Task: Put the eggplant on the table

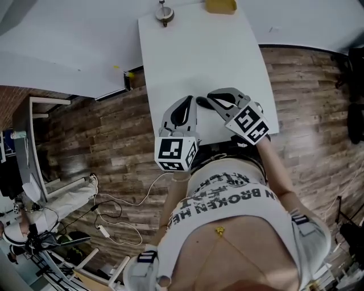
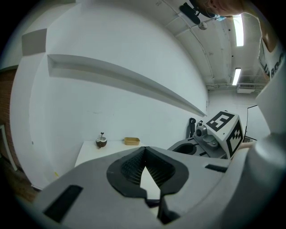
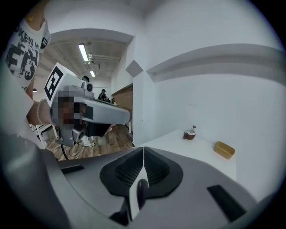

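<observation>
On the near end of the white worktop, a dark oblong that I take for the eggplant lies flat, just off the near edge. It's partly hidden, so the outline is unsure. In the right gripper view it shows only as a dark rounded bit through the gap under the pads, not between them.

The right gripper sits just beside it with jaws pressed together and nothing pinched. The left gripper is on the other side, close by. Its jaws also meet at the tips with nothing in them, and bare worktop shows through the gap.

At the far end, well apart, are a small brown cup with a stick and a tan tray.

The task looks done. To finish well, pull both grippers straight away without brushing the eggplant. It's round and near the edge, so a nudge could roll it off.
</observation>
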`<state>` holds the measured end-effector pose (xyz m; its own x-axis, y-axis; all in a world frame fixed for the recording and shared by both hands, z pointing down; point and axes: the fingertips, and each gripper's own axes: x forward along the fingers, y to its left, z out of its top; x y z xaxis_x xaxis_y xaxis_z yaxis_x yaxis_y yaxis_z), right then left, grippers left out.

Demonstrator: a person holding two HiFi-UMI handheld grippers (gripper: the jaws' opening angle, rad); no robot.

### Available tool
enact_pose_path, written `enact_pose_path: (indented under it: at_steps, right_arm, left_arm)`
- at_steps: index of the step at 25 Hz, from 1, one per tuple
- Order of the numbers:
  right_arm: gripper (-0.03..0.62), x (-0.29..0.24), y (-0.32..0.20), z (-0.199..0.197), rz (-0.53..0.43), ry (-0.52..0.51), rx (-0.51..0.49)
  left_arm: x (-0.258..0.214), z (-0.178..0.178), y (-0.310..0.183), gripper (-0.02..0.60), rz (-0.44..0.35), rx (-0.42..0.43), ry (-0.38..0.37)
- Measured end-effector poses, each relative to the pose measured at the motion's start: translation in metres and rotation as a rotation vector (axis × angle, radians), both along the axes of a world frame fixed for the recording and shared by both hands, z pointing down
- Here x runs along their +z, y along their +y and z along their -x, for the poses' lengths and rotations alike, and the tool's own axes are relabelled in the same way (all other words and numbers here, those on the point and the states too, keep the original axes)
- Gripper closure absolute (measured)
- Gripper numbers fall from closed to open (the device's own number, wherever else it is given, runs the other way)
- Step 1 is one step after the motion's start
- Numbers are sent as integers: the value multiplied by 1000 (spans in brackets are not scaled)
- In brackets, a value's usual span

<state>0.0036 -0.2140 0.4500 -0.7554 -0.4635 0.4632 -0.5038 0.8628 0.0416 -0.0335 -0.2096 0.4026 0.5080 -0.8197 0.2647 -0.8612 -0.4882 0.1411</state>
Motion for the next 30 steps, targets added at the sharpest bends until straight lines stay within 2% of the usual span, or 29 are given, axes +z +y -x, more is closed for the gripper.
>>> enact_pose_path:
  at_steps: [6,18,30]
  right_arm:
    - [583,-45,-7,-3,-57,-114,18]
    - [586,-123,-14,-9,-219,-251,58]
    - [586,-147,-10,-14,-255,-287,71]
  left_arm:
    - [-20,-10,-10,577,-46,25,8]
    - [-79,-18,-19,577,-172,61,36]
    - [-89,-21,-17,577,-194,70,45]
